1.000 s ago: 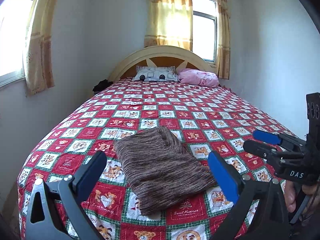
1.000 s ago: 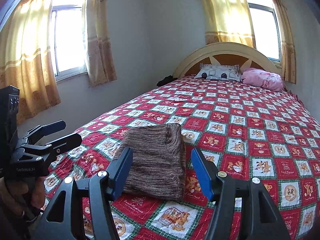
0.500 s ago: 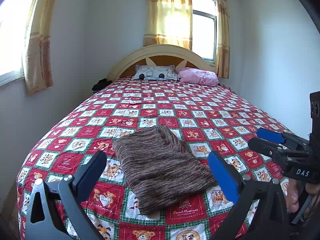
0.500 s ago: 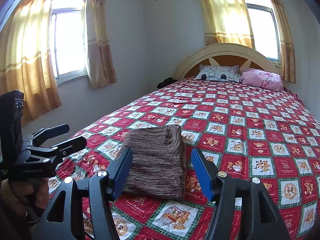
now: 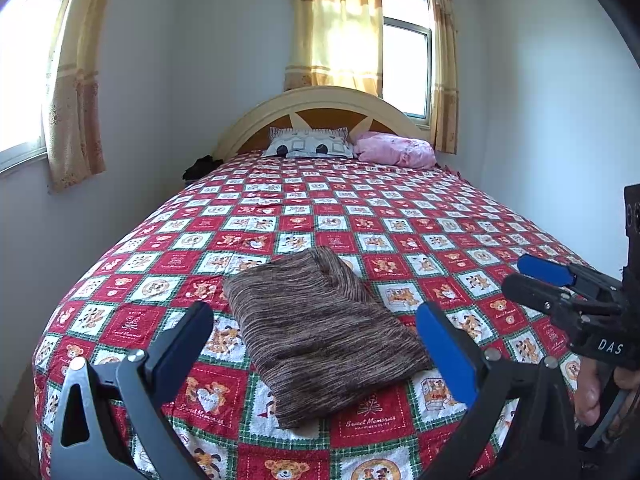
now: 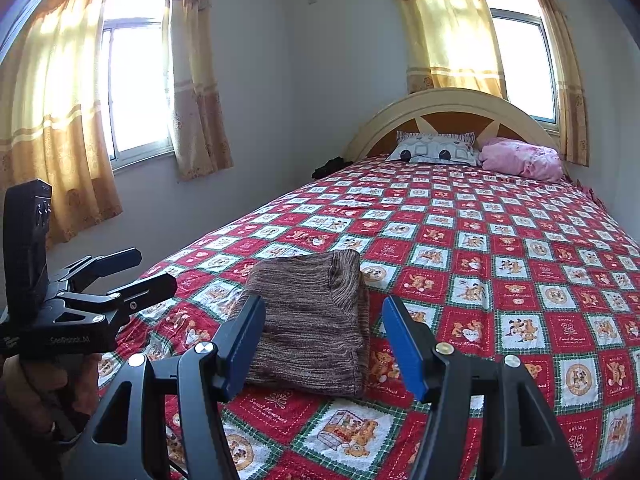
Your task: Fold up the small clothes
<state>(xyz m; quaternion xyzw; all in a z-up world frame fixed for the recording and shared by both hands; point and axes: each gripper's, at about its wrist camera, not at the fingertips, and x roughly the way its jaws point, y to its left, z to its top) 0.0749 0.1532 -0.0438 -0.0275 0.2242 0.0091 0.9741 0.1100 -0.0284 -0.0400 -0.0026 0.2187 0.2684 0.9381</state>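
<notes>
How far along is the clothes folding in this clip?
Done: the brown striped garment lies folded in a compact rectangle on the patchwork bedspread. In hand: nothing; the left hand-held gripper and right hand-held gripper are open, off the fabric. Left: no other unfolded small clothes show.

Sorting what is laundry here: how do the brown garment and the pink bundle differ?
The brown garment lies folded flat; the pink bundle is crumpled in a heap. The garment is striped knit, the bundle plain pink. The garment is near the foot, the bundle by the headboard. Both rest on the bedspread.
</notes>
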